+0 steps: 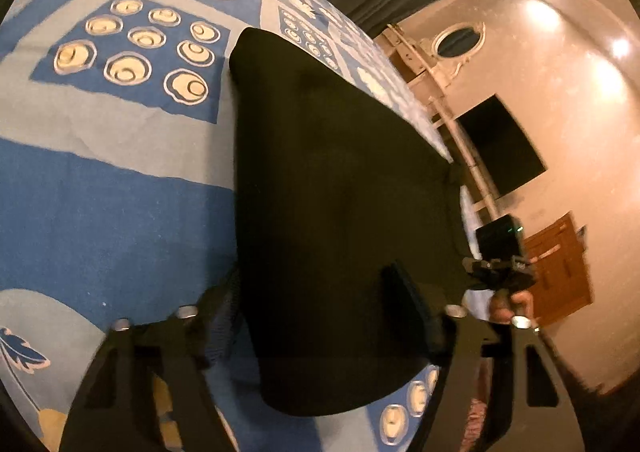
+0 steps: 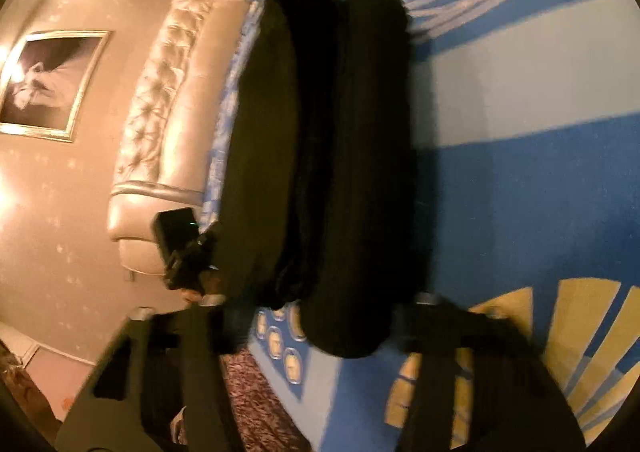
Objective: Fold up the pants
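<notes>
1. One wide bedspread (image 1: pixel 120 192), blue with pale patches and cream rings, spread flat under everything; plenty of bare cloth to the side of the garment for laying a fold over.
2. Black pants (image 1: pixel 340 172) stretched lengthwise on that bedspread, running away from both cameras. In the right wrist view, seen as two long lobes side by side, probably the two legs doubled together. Near end rounded and lying just in front of the tongs.
3. Handling, as a judgement: soft, limp and light, no stiffness to hold a crease by itself; likely to sag and drag on the cover if lifted from one point only. Thick at the doubled end, so more to pinch there than along a single layer.
4. Left gripper (image 1: pixel 320 308) set wide, with the near end of the black cloth filling the gap between its fingers. Cannot tell whether the pads press on it, dark on dark.
5. Right gripper (image 2: pixel 320 316) set narrower, jaws apart around the near tip of one lobe. A strip of bedspread showing between one finger and the cloth, so no pinch yet.
6. Best hold, by judgement: both outer corners of this near end, one per tong, through all layers, then carried together toward the far end.
</notes>
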{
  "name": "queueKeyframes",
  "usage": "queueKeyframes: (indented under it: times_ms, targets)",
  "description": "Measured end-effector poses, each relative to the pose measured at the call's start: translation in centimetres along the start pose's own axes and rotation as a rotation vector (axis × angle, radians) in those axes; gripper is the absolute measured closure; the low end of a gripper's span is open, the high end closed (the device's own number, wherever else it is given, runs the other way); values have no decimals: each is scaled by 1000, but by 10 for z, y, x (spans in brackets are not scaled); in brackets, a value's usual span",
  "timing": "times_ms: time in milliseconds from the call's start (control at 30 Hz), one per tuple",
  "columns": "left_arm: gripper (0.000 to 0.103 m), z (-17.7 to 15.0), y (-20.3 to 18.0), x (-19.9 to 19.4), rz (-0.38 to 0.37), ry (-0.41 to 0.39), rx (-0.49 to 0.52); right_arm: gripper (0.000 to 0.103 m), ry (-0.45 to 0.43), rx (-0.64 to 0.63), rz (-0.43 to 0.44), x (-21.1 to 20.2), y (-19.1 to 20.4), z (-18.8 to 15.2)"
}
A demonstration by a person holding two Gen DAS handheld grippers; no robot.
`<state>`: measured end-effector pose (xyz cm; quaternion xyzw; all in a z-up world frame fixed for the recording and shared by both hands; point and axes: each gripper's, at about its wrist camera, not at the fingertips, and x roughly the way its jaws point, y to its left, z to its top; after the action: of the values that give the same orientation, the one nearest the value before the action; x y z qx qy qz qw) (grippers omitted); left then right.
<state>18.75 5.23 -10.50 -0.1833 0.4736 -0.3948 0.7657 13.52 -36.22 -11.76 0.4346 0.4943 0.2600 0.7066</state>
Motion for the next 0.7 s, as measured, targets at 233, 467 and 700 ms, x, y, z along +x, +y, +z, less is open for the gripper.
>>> queueKeyframes:
  times_ms: [233, 467, 700]
  targets:
    - [48, 7, -5, 3, 43, 23, -10, 67, -26, 44, 45, -3, -9, 0]
    - [49, 1, -7, -1, 67, 20, -9, 67, -36, 58, 57, -8, -17, -7]
    - [49, 0, -8, -2, 88, 23, -4, 67, -41, 68, 59, -13, -24, -8]
